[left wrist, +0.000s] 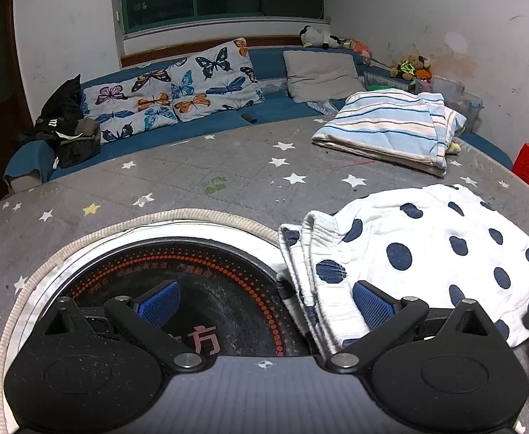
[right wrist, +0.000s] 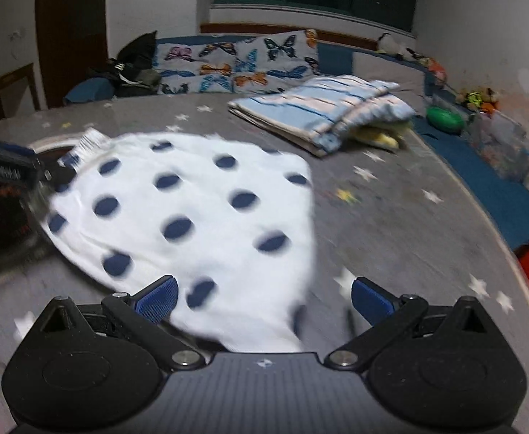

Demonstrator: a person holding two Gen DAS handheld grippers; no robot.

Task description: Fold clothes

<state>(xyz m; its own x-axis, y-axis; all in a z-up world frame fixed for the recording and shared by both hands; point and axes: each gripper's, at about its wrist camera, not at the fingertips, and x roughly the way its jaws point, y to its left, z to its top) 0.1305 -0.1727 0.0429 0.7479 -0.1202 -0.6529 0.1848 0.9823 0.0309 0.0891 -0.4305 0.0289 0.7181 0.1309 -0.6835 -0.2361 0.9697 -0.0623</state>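
The left gripper (left wrist: 264,303) is spread wide, its blue pads (left wrist: 159,302) well apart and holding nothing. Between them lies a dark round plate (left wrist: 228,289) with a ring of red dots and printed characters, sitting on a white board with a beige ribbed rim (left wrist: 192,214). The right-hand pad rests against the folded, ribbed edge of the polka-dot garment (left wrist: 427,249); whether it truly touches cannot be told.

The right gripper (right wrist: 262,300) is likewise spread wide, with nothing pinched. The near edge of the polka-dot garment (right wrist: 192,209) runs in between its pads, closer to the left-hand pad (right wrist: 157,300), while the right-hand one hangs over bare grey star-print cover (right wrist: 391,224). This view is blurred.

The garment is white cloth with large navy dots, lying mostly flat on the star-print cover. Ahead of the left gripper and to its right, the cloth's left edge is doubled over in a few layers, showing ribbed trim. From the right gripper it spreads forward and to the left, reaching the other gripper at the far left edge of view.

Farther ahead of both grippers lies a folded blue-and-white striped blanket (left wrist: 387,126), and beyond it butterfly-print pillows (left wrist: 170,90).
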